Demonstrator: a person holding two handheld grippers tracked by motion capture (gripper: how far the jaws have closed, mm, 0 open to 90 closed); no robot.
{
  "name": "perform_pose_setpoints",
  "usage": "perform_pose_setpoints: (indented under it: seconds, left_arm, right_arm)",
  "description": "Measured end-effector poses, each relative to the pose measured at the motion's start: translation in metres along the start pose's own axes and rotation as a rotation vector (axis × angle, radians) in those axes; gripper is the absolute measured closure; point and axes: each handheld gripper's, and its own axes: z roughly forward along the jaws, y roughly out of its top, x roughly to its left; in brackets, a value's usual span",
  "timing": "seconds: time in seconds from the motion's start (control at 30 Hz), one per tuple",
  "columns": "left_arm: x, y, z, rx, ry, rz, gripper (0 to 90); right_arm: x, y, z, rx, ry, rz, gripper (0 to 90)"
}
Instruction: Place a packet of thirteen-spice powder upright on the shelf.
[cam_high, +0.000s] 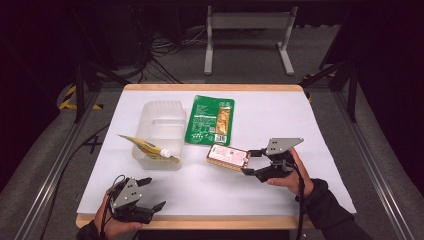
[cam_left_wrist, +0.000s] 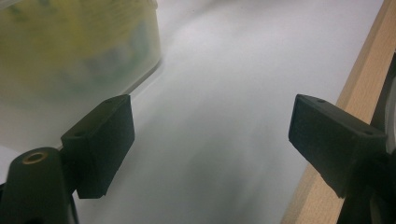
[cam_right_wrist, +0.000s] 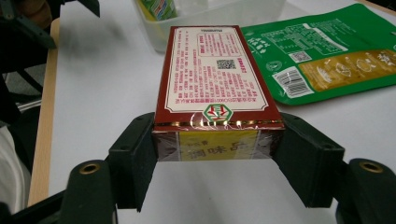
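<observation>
My right gripper (cam_high: 248, 162) (cam_right_wrist: 217, 140) is shut on the short end of a dark red box (cam_high: 227, 156) (cam_right_wrist: 215, 79) with a pale printed label, one pad pressing on each side. The box points away from the hand towards the table's middle and seems to hang just above the white surface. My left gripper (cam_high: 154, 193) (cam_left_wrist: 210, 135) rests near the front left edge, open, with nothing between its jaws. In the left gripper view it faces the corner of a translucent plastic container (cam_left_wrist: 70, 46).
The translucent container (cam_high: 160, 132) (cam_right_wrist: 224, 11) stands left of centre with a yellow tube (cam_high: 147, 148) leaning over its front rim. A green food packet (cam_high: 211, 120) (cam_right_wrist: 327, 51) lies flat beside it. The table's wooden front edge (cam_high: 200, 222) (cam_left_wrist: 355, 93) is close to the left gripper.
</observation>
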Motion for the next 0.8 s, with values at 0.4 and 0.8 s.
perform_pose_setpoints:
  seconds: [0.4,0.8]
  left_arm:
    - [-0.005,0.001,0.001,0.017,0.000,0.013,15.1]
    - [-0.006,0.000,0.003,0.033,-0.012,0.028,15.0]
  right_arm:
    - [-0.022,0.025,0.016,-0.098,0.078,0.150,33.6]
    - [-0.033,0.062,0.064,-0.087,0.186,0.261,33.6]
